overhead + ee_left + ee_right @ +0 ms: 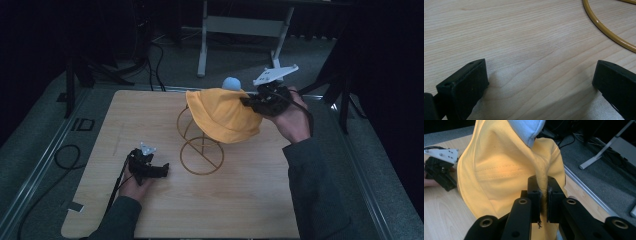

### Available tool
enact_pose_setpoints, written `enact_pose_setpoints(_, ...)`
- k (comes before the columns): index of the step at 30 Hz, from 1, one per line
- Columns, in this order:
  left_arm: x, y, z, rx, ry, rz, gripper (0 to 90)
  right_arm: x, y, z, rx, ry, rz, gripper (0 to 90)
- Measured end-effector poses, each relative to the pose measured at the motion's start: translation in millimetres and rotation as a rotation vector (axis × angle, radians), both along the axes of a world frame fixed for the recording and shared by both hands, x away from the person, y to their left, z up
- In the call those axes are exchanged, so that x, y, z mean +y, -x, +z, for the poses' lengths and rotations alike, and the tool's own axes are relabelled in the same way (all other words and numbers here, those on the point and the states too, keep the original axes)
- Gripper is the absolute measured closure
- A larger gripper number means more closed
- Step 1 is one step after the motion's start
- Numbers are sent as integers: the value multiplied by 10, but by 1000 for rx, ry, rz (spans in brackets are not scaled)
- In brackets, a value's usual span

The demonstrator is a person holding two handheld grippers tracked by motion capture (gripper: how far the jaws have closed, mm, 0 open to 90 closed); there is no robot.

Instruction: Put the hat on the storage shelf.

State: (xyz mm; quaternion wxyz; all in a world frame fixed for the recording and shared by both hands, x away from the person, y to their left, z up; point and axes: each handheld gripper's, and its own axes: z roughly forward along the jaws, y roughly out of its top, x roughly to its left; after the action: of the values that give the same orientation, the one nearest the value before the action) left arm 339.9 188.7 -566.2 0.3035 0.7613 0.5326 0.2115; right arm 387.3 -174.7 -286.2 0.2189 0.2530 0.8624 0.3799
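The right gripper (543,202) had its fingers (534,195) closed on a pinched fold of the yellow hat (225,114), which hung just ahead of them over the gold wire stand (200,145). Gripping the brim edge likely let the person lift or settle the cloth on the stand's blue knob (231,83). The left gripper (150,167) rested on the bench (240,200), its fingers (466,82) apart and empty, probably kept beside the stand's base ring (609,31) to steady it if needed.
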Motion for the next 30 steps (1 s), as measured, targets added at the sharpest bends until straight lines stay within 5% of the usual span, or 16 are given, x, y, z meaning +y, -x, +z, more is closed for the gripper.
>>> enact_pose_setpoints(30,2,-1,1,-1,-2,0,1,815,-140,52,-7,79,78,831)
